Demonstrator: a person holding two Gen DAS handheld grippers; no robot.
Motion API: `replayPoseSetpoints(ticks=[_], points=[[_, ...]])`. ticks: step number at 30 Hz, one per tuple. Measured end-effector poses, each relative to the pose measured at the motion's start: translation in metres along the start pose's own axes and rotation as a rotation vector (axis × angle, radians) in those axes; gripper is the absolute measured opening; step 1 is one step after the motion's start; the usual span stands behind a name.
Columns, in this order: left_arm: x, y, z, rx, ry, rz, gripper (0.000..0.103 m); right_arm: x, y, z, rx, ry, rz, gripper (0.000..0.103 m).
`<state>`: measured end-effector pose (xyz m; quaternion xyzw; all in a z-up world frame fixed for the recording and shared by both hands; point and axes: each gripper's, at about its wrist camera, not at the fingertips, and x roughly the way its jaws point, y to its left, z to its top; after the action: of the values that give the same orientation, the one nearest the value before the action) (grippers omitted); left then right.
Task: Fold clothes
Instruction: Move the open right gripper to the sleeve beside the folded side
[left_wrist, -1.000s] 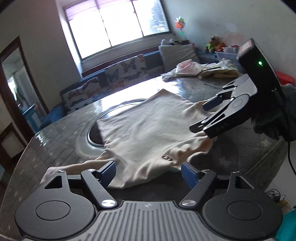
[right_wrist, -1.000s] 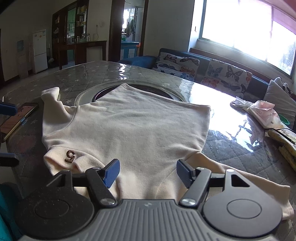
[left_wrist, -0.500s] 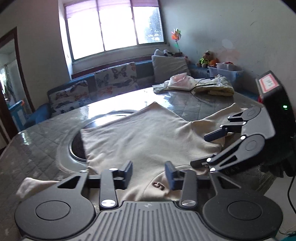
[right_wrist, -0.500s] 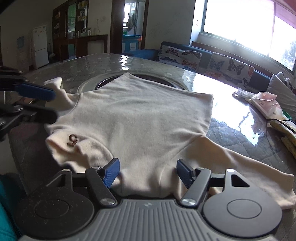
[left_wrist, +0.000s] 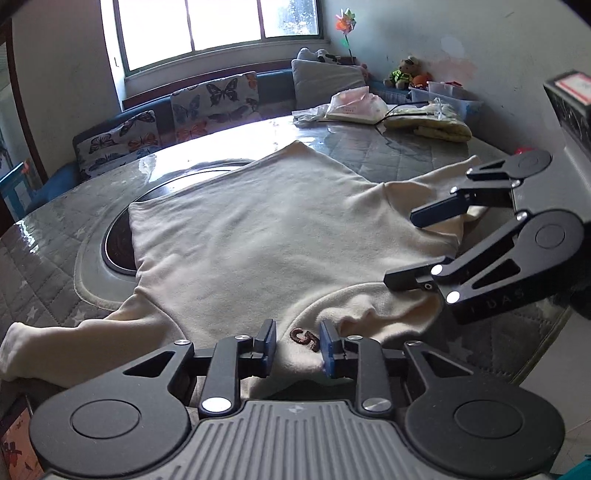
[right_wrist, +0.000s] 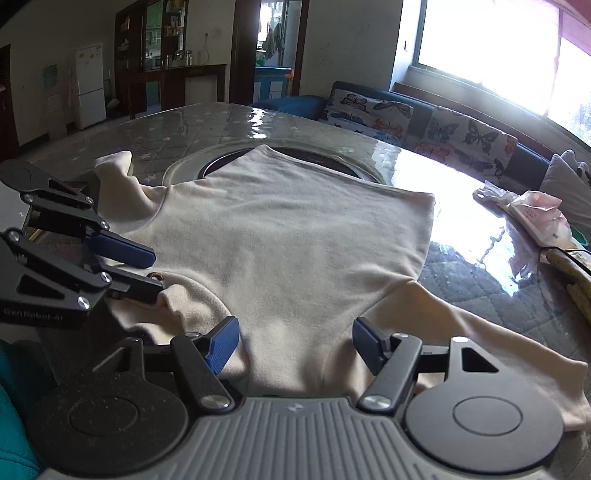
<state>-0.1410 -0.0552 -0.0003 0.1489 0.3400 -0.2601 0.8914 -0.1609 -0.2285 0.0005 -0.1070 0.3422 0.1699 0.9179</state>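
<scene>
Pinching at the collar is the step I'm on. Left wrist view: cream shirt lies flat on the round table, hem toward 12 o'clock, collar at 6. Left gripper jaws have just been closing and now straddle the collar fabric by the brown "5" patch; a gap shows beside each pad, so I'd judge it not clamped yet. Finish the squeeze before lifting. Right gripper sits at 3 o'clock, spread wide over the far shoulder. Right wrist view: right gripper is released, fabric between the pads but untouched; left gripper at 9 o'clock. Close right low on the shoulder seam, then lift both evenly.
</scene>
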Motion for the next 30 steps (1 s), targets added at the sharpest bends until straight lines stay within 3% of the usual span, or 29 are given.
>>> replayPoseSetpoints(ticks=[5,13,18,22,25,30], points=[[-0.003,0.013,0.007,-0.067,-0.008,-0.017,0.029,-0.014,-0.027,0.0,0.1,-0.031,-0.065,0.069],[0.013,0.009,0.018,-0.062,0.008,-0.038,0.029,-0.02,-0.079,-0.017,0.285,-0.014,-0.182,0.068],[0.02,0.005,0.015,-0.053,0.04,-0.046,0.03,-0.008,-0.076,-0.031,0.269,0.047,-0.187,0.068],[0.017,0.005,0.02,-0.053,0.031,-0.046,0.034,-0.016,-0.082,-0.034,0.29,0.026,-0.191,0.068],[0.018,0.002,0.026,-0.049,0.021,-0.047,0.038,-0.025,-0.103,-0.034,0.348,0.002,-0.223,0.068],[0.029,-0.007,0.032,-0.032,0.037,-0.054,0.041,-0.03,-0.136,-0.043,0.391,0.007,-0.36,0.068]])
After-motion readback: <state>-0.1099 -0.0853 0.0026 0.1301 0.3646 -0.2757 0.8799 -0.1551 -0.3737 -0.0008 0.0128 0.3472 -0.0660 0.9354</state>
